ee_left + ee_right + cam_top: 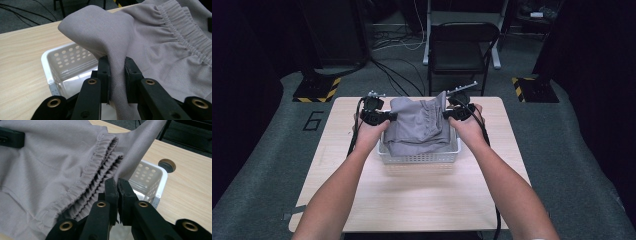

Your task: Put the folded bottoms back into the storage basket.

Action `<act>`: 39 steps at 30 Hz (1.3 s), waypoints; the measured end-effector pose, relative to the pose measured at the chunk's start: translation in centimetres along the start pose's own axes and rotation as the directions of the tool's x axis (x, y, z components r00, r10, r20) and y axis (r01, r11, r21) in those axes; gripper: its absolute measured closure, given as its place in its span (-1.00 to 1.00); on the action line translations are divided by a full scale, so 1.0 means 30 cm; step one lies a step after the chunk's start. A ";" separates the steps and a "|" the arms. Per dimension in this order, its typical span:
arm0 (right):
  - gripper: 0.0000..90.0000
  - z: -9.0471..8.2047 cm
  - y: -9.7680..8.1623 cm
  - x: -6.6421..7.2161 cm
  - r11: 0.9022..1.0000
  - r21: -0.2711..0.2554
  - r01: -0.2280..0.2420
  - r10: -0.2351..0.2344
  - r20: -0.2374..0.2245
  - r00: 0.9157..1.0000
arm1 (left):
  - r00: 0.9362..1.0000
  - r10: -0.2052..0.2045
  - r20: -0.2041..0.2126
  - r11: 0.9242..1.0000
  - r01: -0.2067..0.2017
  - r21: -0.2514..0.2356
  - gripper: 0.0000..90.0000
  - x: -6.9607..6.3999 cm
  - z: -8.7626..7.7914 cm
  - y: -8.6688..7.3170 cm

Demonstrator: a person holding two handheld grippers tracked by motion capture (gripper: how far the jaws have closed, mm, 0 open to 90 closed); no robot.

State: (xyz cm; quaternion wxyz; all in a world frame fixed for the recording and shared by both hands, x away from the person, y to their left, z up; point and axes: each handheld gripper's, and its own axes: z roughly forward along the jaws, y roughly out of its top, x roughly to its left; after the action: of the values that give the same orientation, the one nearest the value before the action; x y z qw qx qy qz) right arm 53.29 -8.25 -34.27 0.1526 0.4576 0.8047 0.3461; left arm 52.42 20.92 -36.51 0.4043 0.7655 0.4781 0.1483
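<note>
a dim room around a pale wooden table

a light wooden table (422, 200) is set on grey carpet (267, 190). a black chair (460, 50) is placed just beyond its far edge. cables (394, 75) are strewn across the floor behind. yellow-and-black striped bases (318, 89) are seen at both far corners. a "6" (313, 120) is marked on the floor.

Lit evenly from above, bright on the counter (422, 200), dim toward the room's dark edges. Cast a soft shadow just below the white basket (419, 157). Showed mild blur and coarse grain in the high view. Rendered cloth (150, 45) sharply beyond each gripper, softened nearest the lens. No glare.
</note>
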 end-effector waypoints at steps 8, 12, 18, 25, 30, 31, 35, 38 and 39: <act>0.94 0.023 0.001 -0.009 1.000 0.006 0.002 -0.002 0.016 1.000 | 1.000 -0.011 -0.028 1.000 0.011 0.004 0.74 -0.002 0.030 -0.002; 0.94 0.031 0.003 -0.007 1.000 0.009 -0.005 0.005 0.020 1.000 | 0.999 -0.002 -0.036 1.000 0.002 0.004 0.74 0.000 0.036 -0.002; 0.94 0.041 0.005 -0.010 1.000 0.000 -0.017 0.017 0.021 1.000 | 0.999 -0.006 -0.054 1.000 0.005 -0.007 0.74 0.003 0.049 -0.004; 0.94 0.057 0.005 -0.018 1.000 0.003 -0.024 0.024 0.027 0.999 | 0.998 -0.004 -0.059 1.000 0.004 -0.002 0.73 0.005 0.067 -0.012; 0.93 0.074 0.001 -0.005 1.000 -0.001 -0.020 0.020 0.037 0.999 | 0.998 -0.012 -0.061 1.000 0.012 0.009 0.73 0.009 0.090 -0.035; 0.94 0.079 0.000 -0.002 1.000 0.002 -0.027 0.027 0.034 0.999 | 0.998 -0.016 -0.063 1.000 0.017 0.011 0.73 0.010 0.094 -0.040; 0.94 0.102 -0.010 0.003 1.000 0.013 -0.015 0.015 0.041 0.999 | 0.997 -0.026 -0.068 0.999 0.027 0.027 0.73 0.017 0.109 -0.062; 0.93 0.114 -0.019 0.002 1.000 0.025 -0.015 0.014 0.044 0.999 | 0.997 -0.023 -0.074 0.999 0.025 0.030 0.73 0.016 0.114 -0.071; 0.94 0.117 -0.022 0.001 1.000 0.024 -0.019 0.018 0.043 0.999 | 0.997 -0.030 -0.073 0.999 0.031 0.021 0.73 0.015 0.118 -0.075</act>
State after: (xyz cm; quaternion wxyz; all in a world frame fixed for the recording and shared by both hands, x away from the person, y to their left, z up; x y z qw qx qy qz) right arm 54.85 -6.99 -37.24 0.1607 0.4743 0.8012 0.3277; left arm 53.45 20.09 -40.52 0.3803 0.7566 0.5058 0.1647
